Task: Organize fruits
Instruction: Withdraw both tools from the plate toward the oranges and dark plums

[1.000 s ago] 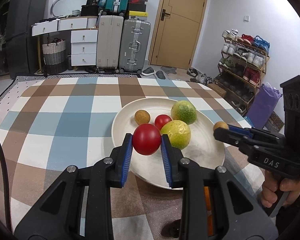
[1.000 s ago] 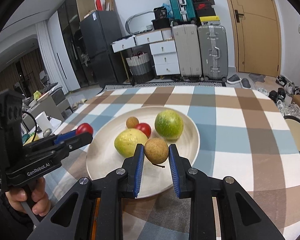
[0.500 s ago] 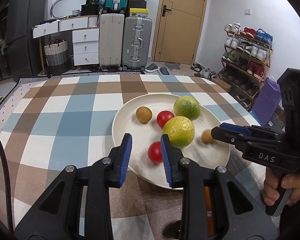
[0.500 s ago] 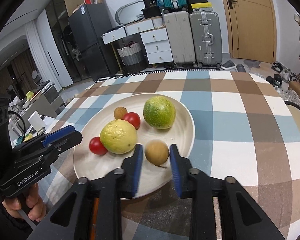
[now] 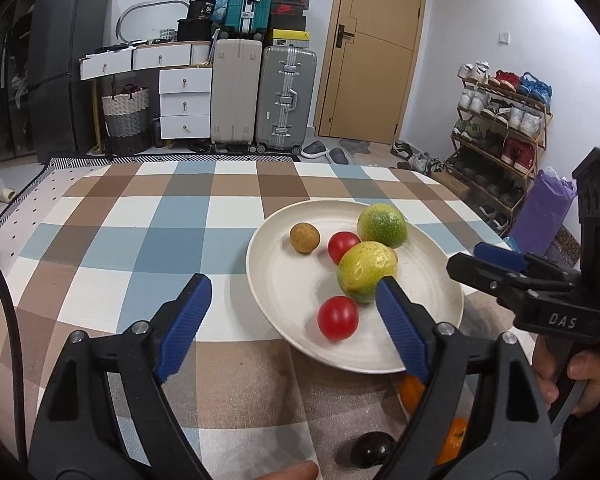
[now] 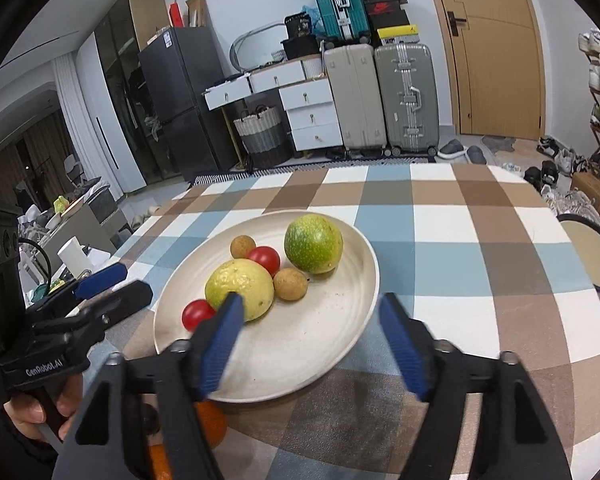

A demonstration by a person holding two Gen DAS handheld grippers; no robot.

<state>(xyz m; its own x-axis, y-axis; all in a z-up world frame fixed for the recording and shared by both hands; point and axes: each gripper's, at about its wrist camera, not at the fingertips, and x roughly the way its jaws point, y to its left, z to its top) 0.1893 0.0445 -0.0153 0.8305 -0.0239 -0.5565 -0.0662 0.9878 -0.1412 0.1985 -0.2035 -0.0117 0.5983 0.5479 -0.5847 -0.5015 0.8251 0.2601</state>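
A cream plate (image 5: 428, 292) on the checked tablecloth holds a green fruit (image 5: 381, 225), a yellow-green fruit (image 5: 366, 271), a brown longan (image 5: 304, 237) and two red tomatoes (image 5: 343, 246) (image 5: 337, 317). My left gripper (image 5: 291, 288) hovers at the plate's near-left rim with its jaws opening. The nearer tomato lies free on the plate, touched by neither pad. My right gripper (image 6: 310, 304) hangs over the plate (image 6: 300, 352), jaws opening, nothing between them. A second longan (image 6: 290, 284) rests just beyond its tips, beside the yellow-green fruit (image 6: 240, 286).
Oranges (image 5: 412, 394) (image 5: 452, 440) and a dark fruit (image 5: 374, 449) lie on the cloth near the front edge, under the grippers. A round stool (image 6: 592, 256) stands off the table's right side. Suitcases, drawers and a shoe rack stand beyond the table.
The left gripper let go of the red tomato, the right let go of the brown longan. Both fruits now lie on the plate, and both pairs of jaws have spread wide.
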